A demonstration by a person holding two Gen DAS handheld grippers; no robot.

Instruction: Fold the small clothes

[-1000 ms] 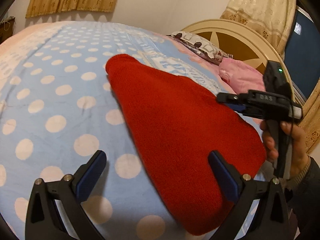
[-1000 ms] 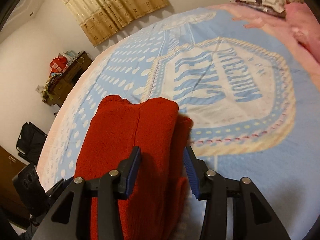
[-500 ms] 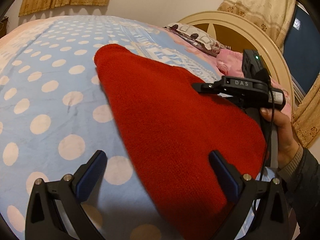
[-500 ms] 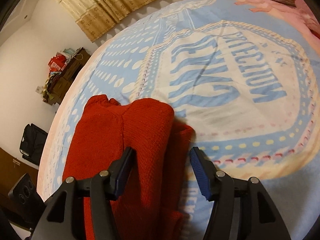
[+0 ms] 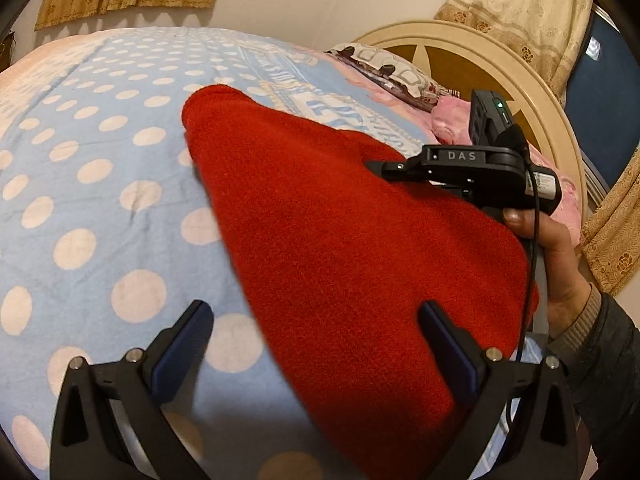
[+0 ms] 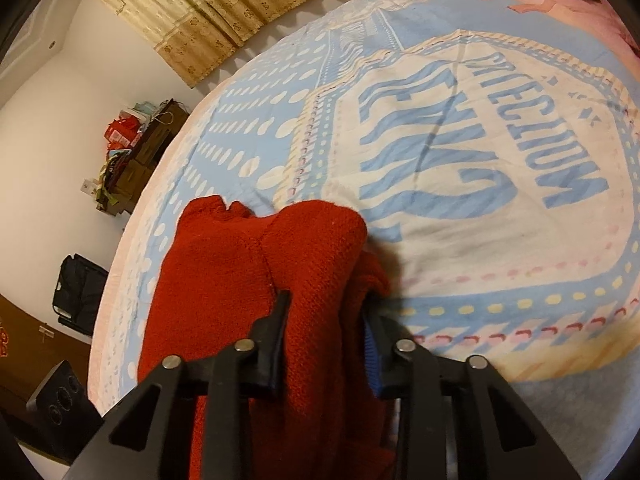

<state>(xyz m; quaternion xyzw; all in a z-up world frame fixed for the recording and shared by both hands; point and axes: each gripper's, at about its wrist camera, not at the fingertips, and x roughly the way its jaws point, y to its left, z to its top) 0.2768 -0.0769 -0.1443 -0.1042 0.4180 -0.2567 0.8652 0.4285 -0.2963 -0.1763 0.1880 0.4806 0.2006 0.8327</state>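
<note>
A red knitted garment (image 5: pixel 340 248) lies folded on the blue polka-dot bedspread (image 5: pixel 92 208). My left gripper (image 5: pixel 316 344) is open just above the garment's near edge, with one finger over the bedspread and one over the red cloth. My right gripper (image 6: pixel 326 336) is shut on a thick fold of the red garment (image 6: pixel 312 264) along its far edge. In the left wrist view the right gripper (image 5: pixel 380 168) reaches in from the right, held by a hand.
The bedspread's middle carries a white and blue printed emblem (image 6: pixel 480 168). Pillows (image 5: pixel 392 72) and a pink cloth (image 5: pixel 452 120) lie by the round headboard (image 5: pixel 480 52). A cluttered cabinet (image 6: pixel 136 160) and a black bag (image 6: pixel 78 288) stand beside the bed.
My right gripper opened a little half a second ago, then closed on the garment's fold. My left gripper stayed open and shifted slightly over the garment.
</note>
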